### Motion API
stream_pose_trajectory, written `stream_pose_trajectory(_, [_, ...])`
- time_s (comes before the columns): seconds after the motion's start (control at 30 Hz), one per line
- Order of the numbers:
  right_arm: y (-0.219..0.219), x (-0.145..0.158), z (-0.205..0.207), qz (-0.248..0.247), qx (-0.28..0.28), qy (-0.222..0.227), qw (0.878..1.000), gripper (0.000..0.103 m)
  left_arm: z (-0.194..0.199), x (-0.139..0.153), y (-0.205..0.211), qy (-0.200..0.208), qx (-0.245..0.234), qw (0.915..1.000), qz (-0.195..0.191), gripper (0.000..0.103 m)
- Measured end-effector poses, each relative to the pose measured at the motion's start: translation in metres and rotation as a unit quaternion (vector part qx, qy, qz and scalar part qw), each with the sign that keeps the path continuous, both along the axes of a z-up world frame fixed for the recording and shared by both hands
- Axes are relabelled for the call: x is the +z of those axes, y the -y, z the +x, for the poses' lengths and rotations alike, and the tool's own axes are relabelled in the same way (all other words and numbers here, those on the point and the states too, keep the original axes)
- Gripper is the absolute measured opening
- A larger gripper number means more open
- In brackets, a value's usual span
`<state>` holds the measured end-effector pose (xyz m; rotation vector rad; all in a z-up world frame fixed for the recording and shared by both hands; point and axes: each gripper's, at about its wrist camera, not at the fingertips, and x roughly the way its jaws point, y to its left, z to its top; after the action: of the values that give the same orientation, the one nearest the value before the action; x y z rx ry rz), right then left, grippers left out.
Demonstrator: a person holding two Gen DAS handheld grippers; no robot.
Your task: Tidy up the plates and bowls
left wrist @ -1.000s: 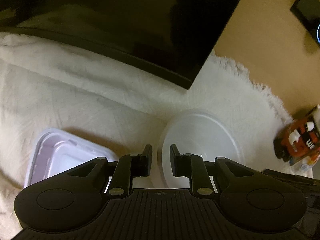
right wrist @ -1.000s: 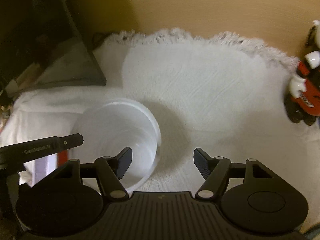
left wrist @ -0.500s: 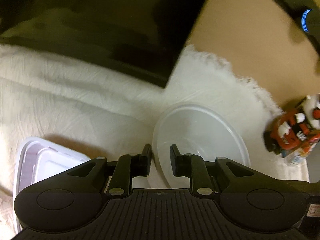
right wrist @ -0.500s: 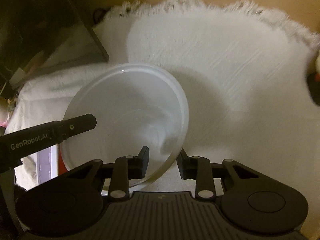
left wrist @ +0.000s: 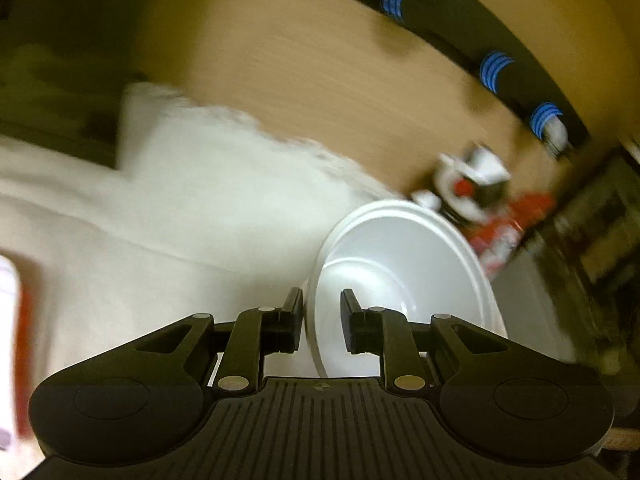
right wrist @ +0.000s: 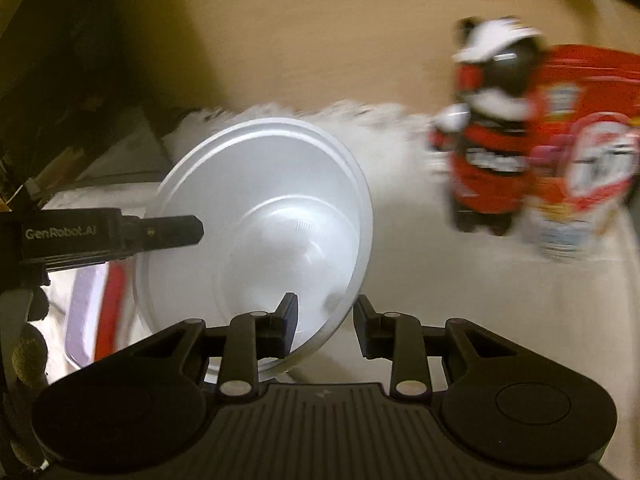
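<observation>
**Both grippers pinched the rim of the white bowl**

The left gripper (left wrist: 320, 314) had its fingers drawn narrow around the near rim of the white bowl (left wrist: 400, 264), one finger outside the wall and one inside. The bowl stood tilted on edge, its hollow facing toward the right in the left wrist view, and it appeared raised off the white cloth (left wrist: 192, 208) that covered the tabletop (left wrist: 304, 64), though the blur made contact hard to judge.

From the right wrist view, the right gripper (right wrist: 325, 322) also closed narrowly on the bowl (right wrist: 260, 216), its left finger inside the hollow and its right finger just outside the rim. The left gripper's dark finger (right wrist: 168, 231) reached in at the bowl's far-left edge, bearing pale lettering.

A red and white candy figure (right wrist: 484, 140) stood on the cloth to the right, well apart from the bowl, with a red package (right wrist: 588, 152) just beside it. A pale lidded container with a red edge (right wrist: 100, 300) lay behind the bowl at lower left. Everything beyond the bowl was smeared.
</observation>
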<state>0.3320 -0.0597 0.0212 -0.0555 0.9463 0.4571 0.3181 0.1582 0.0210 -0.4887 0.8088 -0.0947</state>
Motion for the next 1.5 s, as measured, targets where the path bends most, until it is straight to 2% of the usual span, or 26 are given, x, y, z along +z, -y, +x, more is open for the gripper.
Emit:
stream_pose_trajectory(0.07, [0.027, 0.008, -0.015, -0.011, 0.001, 0.023, 1.000, 0.031, -0.006, 0.004, 0.031, 0.002, -0.030, 0.9993, 0.020, 0.022])
stream_pose_trajectory(0.17, [0.068, 0.015, -0.036, -0.020, -0.010, 0.044, 0.999, 0.031, -0.011, 0.004, 0.069, -0.012, -0.066, 0.9977, 0.007, 0.027])
stream_pose_trajectory(0.27, [0.103, 0.013, -0.047, -0.013, -0.022, 0.028, 0.999, 0.031, -0.012, 0.001, 0.102, -0.041, -0.102, 0.9938, 0.018, 0.027])
stream_pose_trajectory(0.37, [0.129, 0.002, -0.056, -0.004, -0.026, 0.004, 1.000, 0.031, -0.015, -0.010, 0.123, -0.078, -0.114, 0.9902, 0.019, 0.027])
stream_pose_trajectory(0.57, [0.142, -0.020, -0.070, 0.005, -0.007, -0.025, 1.000, 0.033, -0.030, -0.025, 0.145, -0.120, -0.115, 0.9852, 0.042, 0.027])
stream_pose_trajectory(0.77, [0.147, -0.030, -0.076, 0.004, 0.001, -0.042, 0.999, 0.035, -0.038, -0.038, 0.152, -0.160, -0.122, 0.9789, 0.036, 0.030])
stream_pose_trajectory(1.1, [0.152, -0.031, -0.078, 0.012, -0.002, -0.043, 0.999, 0.035, -0.050, -0.031, 0.165, -0.145, -0.116, 0.9806, 0.063, 0.027])
stream_pose_trajectory(1.27, [0.152, -0.031, -0.074, 0.007, -0.005, -0.038, 0.999, 0.036, -0.056, -0.027, 0.165, -0.140, -0.112, 0.9816, 0.065, 0.027])
stream_pose_trajectory(1.5, [0.154, -0.030, -0.069, 0.005, -0.016, -0.033, 0.999, 0.043, -0.060, -0.022, 0.151, -0.130, -0.097, 0.9856, 0.046, 0.026])
